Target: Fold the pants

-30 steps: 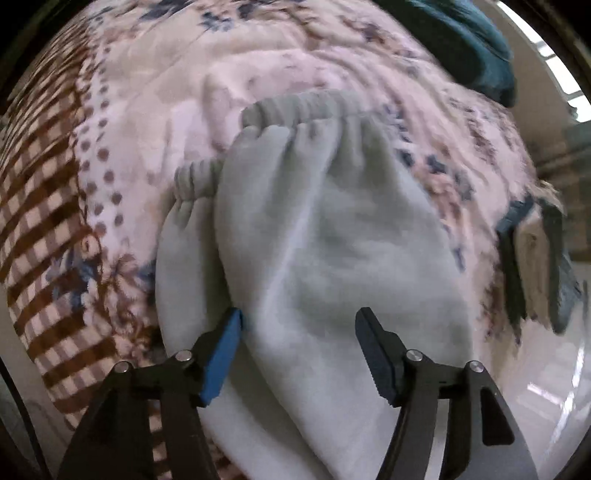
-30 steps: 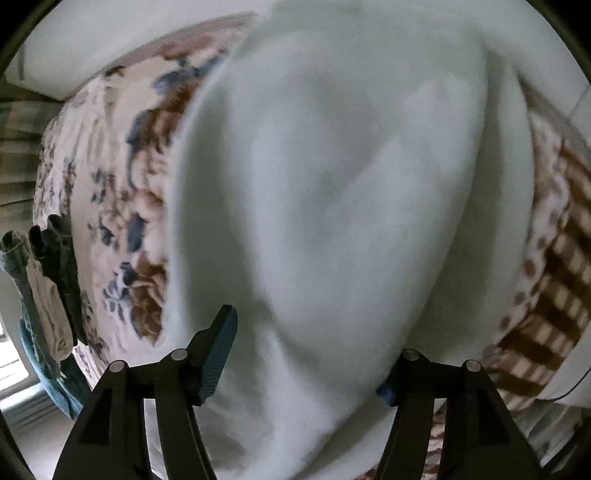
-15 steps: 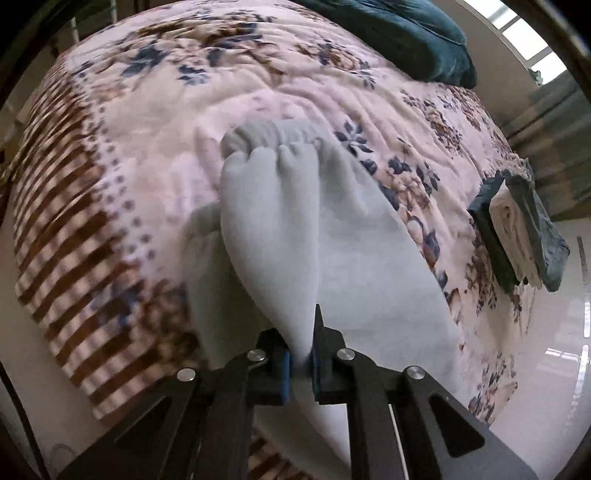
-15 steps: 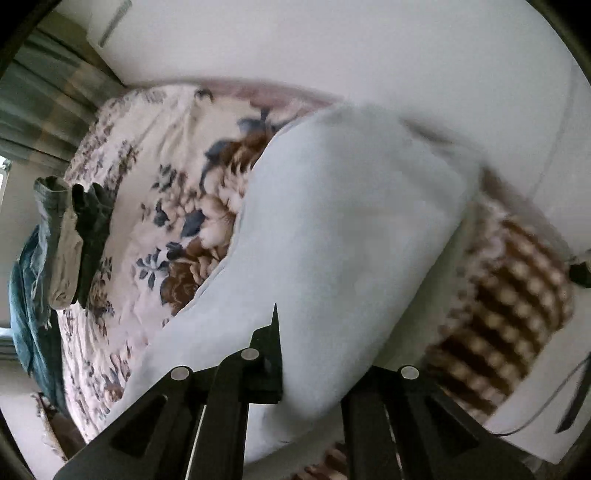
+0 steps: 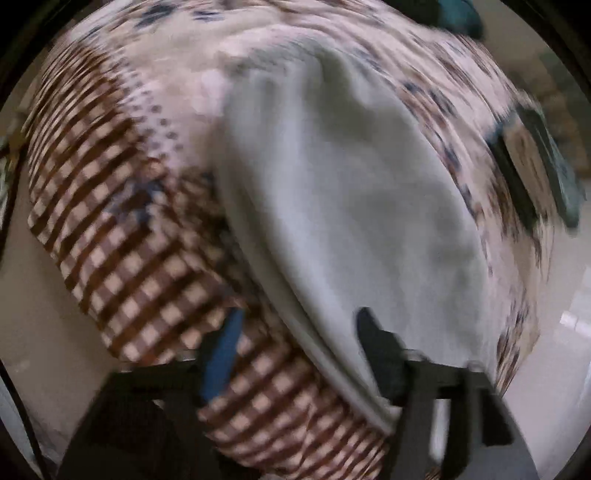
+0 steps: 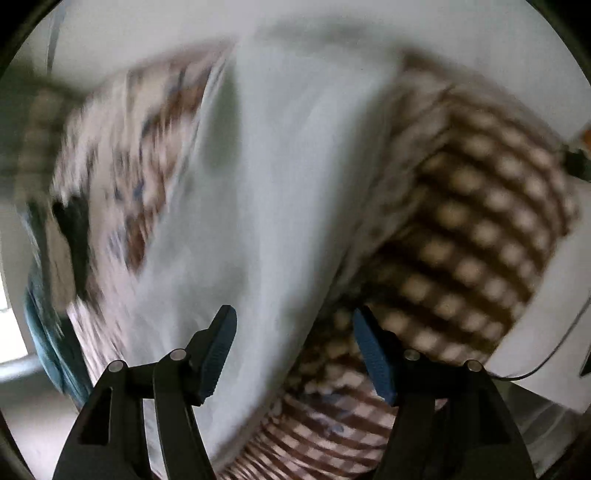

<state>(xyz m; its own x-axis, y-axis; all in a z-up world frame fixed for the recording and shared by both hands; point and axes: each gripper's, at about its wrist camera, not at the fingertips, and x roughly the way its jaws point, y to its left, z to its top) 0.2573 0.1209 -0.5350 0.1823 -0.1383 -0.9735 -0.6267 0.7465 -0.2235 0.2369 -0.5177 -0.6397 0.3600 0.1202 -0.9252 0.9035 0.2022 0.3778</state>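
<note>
Pale fleece pants (image 5: pixel 332 192) blurred on quilt (image 5: pixel 122 229), waistband indistinct, both grippers' jaws spread, empty.

1. The pants (image 5: pixel 343 206) are showing pale grey-green all over, plain, with no pattern; through the right wrist camera they (image 6: pixel 273 192) are reading cooler, nearly icy blue-grey.
2. The bedspread (image 5: pixel 122 206) is running brown-and-cream checks along its border, giving way to brown dots, then to cream with dark blue and brown flowers.
3. The left gripper (image 5: pixel 299 350) is showing black arms with a blue pad.
4. The right gripper (image 6: pixel 293 350) is wearing ribbed blue pads on black.
5. A dark teal cloth (image 5: pixel 454 14) is peeking in, blurred.
</note>
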